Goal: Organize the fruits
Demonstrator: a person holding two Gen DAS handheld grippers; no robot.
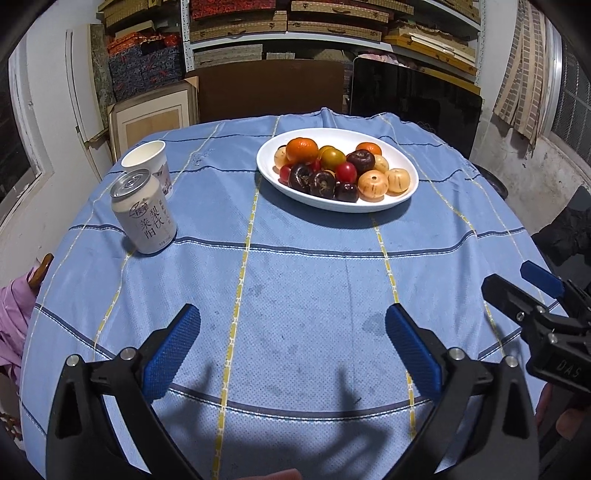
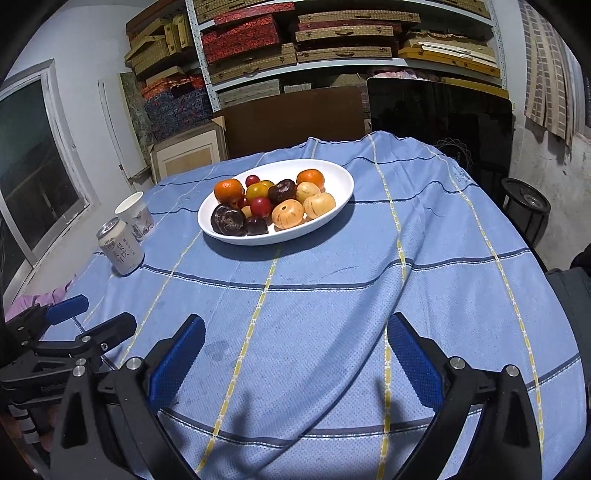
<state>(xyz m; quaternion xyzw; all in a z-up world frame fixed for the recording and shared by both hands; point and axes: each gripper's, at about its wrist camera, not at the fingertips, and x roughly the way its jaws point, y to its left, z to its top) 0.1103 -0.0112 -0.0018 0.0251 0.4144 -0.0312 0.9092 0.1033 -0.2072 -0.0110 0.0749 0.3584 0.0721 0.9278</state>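
Note:
A white oval plate (image 1: pixel 369 139) stands at the far middle of the blue-clothed table (image 1: pixel 295 280). It holds several fruits: orange tangerines (image 1: pixel 301 149), dark purple mangosteens (image 1: pixel 322 183), pale yellow fruits (image 1: pixel 373 185) and small red ones (image 1: pixel 345 171). The plate (image 2: pixel 338 177) and its fruits (image 2: pixel 288 213) also show in the right wrist view. My left gripper (image 1: pixel 291 325) is open and empty over the near cloth, well short of the plate. My right gripper (image 2: pixel 295 332) is open and empty too, near the table's front edge; it also shows in the left wrist view (image 1: pixel 517 284).
A drink can (image 1: pixel 142 212) and a paper cup (image 1: pixel 147 162) stand at the table's left. A pink cloth (image 1: pixel 11 317) hangs off the left edge. Shelves of boxes (image 1: pixel 295 22) and dark panels (image 1: pixel 413 96) stand behind the table. A black round stand (image 2: pixel 526 206) is at the right.

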